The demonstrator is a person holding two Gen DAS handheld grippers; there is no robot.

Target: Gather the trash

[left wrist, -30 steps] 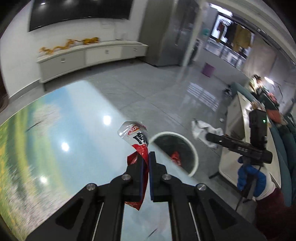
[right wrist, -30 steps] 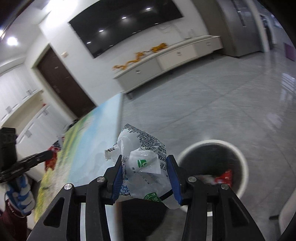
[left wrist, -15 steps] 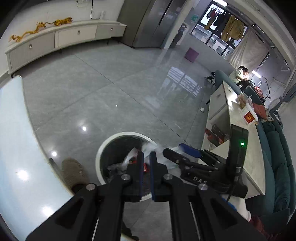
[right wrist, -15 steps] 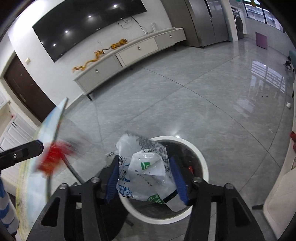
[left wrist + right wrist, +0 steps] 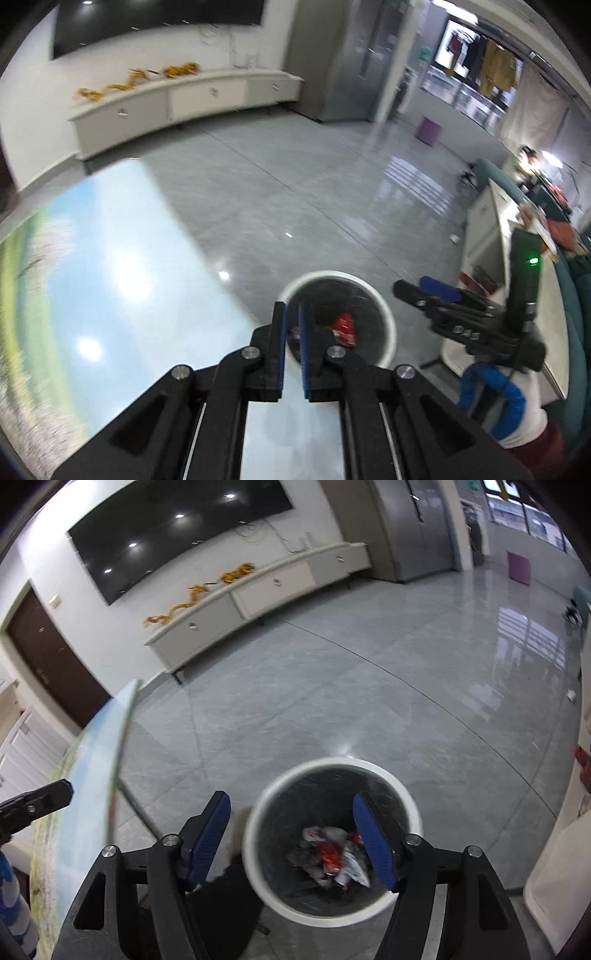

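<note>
Right gripper (image 5: pixel 291 834) over the white bin (image 5: pixel 410 812): fingers (image 5: pixel 208 834) wide, having just been opening, nothing between them. Crumpled wrappers (image 5: pixel 332 856) at bin bottom, red and white-printed film mixed in a loose heap.

Left gripper (image 5: pixel 291 339) above counter (image 5: pixel 110 277) edge, pointing toward the bin (image 5: pixel 384 306). Fingers (image 5: pixel 279 347) narrow, a slim gap showing, nothing visibly clamped; jaws just easing apart. Red wrapper (image 5: pixel 343 326) visible in the bin beyond the tips.

Handling, judged: thin plastic film, very light, soft, crinkly, springs back after squeezing. Slippery on flat faces; best pinched at a bunched fold or crumpled corner rather than a smooth panel. Not fragile. Likely to drift on release, so drop from directly over the bin mouth.

View differences:
- Right wrist view: looks straight down into the bin, whole heap readable; left gripper only as a dark tip (image 5: pixel 40 803) at frame's left edge; counter seen edge-on.
- Left wrist view: broad printed counter surface, no trash seen on the visible part; bin interior partly hidden by own fingers; right gripper (image 5: pixel 424 290) from the side, with gloved hand (image 5: pixel 498 398) beneath. Blur in both.
</note>
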